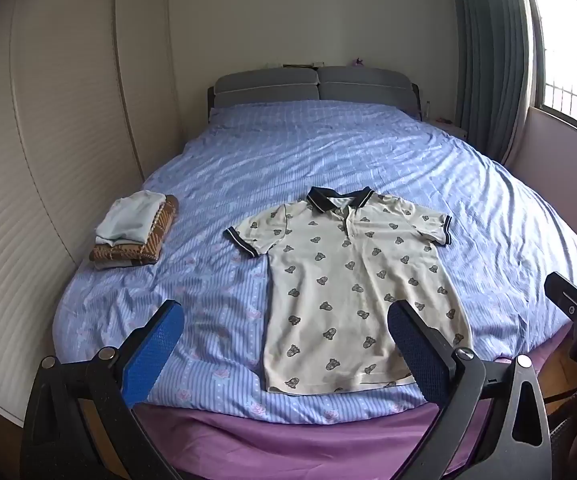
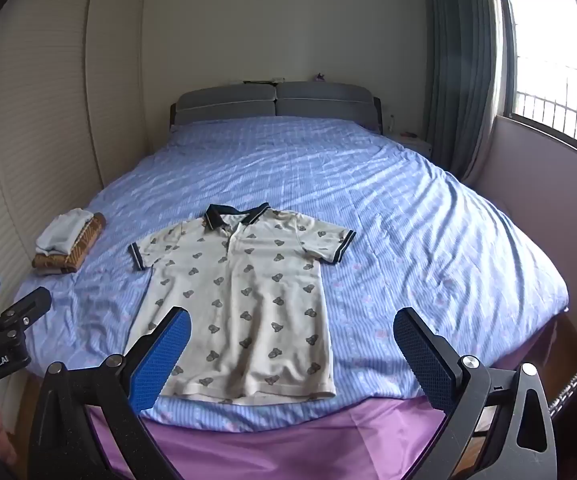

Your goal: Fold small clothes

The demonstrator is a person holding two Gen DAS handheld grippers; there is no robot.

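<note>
On the bed (image 1: 328,152) in front of me, a cream polo shirt (image 1: 340,280) lies spread flat, front side up, on the blue striped cover — dark collar toward the headboard (image 1: 316,84), hem toward the foot edge where I stand. Both short sleeves are stretched out to the sides, each ending in a dark cuff with a pale stripe. The fabric carries a repeated small dark print.

I hold my left tool (image 1: 284,352) above the foot of the bed with its blue-padded fingers wide apart and nothing between them; from its own camera the shirt's lower half sits between the two pads, the right pad over the hem's right corner. My right tool (image 2: 292,356) hangs likewise spread and empty, its left pad over the shirt's lower left corner, its right pad over bare cover. Neither touches the cloth as far as I can see.

Off to the left, near the bed's edge, a stack of folded clothes (image 1: 132,232) rests well apart from the shirt — a pale garment on top, a brown patterned one beneath. A purple sheet (image 1: 288,444) shows under the cover along the near edge. White wardrobe doors (image 1: 28,140) stand on the left, a grey-green curtain (image 2: 460,72) and a window (image 2: 556,64) on the right.
</note>
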